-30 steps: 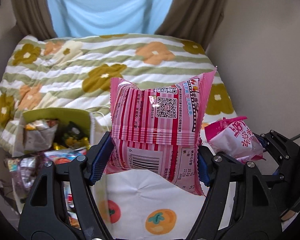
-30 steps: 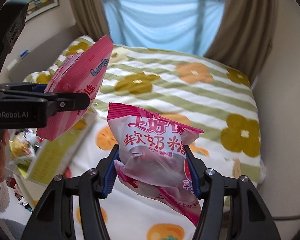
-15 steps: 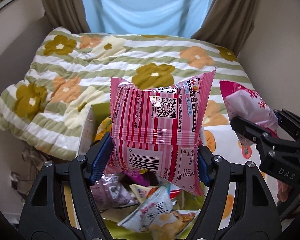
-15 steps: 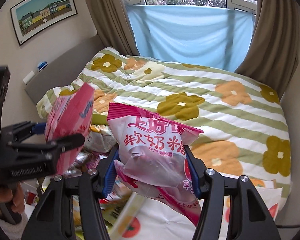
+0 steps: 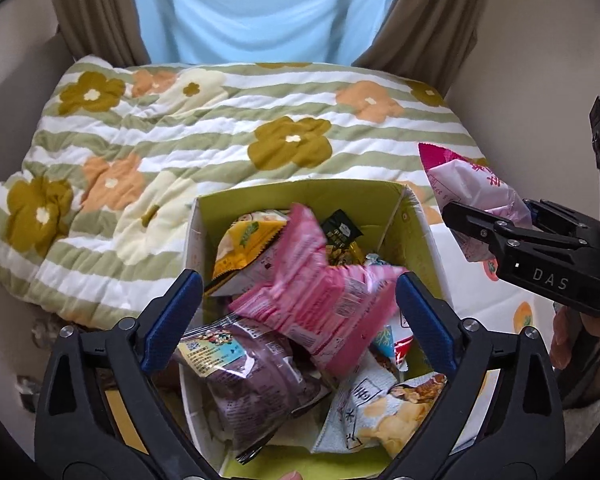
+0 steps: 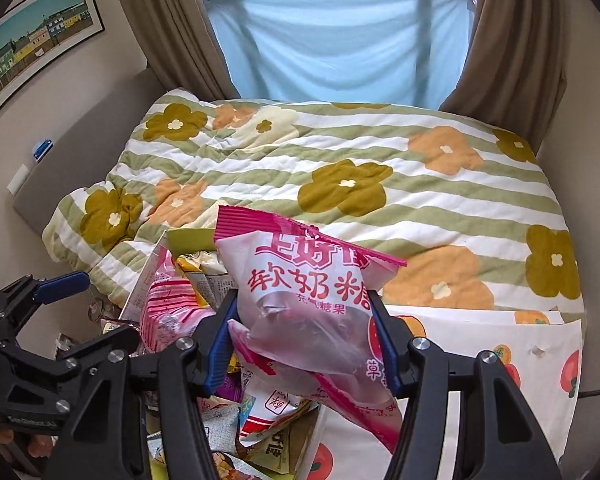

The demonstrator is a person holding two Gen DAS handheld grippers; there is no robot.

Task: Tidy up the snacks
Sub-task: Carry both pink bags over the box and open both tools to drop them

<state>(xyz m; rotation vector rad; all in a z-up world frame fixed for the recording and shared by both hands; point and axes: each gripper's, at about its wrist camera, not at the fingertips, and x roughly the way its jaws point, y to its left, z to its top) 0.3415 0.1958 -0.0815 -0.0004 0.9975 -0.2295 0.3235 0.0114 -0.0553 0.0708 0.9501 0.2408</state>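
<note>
Two pink packets: left gripper (image 5: 298, 312) jaws opening, striped packet (image 5: 312, 292) dropping blurred into the box (image 5: 420, 216); right gripper (image 6: 304, 340) pinches the candy bag (image 6: 300, 292) mid-body at twelve o'clock — light, puffy, crinkly, probably slippery.

Bed (image 6: 440, 216) under striped flower quilt (image 5: 220, 136), open snack box (image 5: 416, 216) and persimmon-print cloth (image 6: 540, 344) at its near edge

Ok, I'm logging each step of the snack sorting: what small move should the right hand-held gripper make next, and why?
Probably ease the right hand-held gripper out over the green box and let go. It clamps the pink candy bag, while the left hand-held gripper is opening, its striped pink packet dropping in.
</note>
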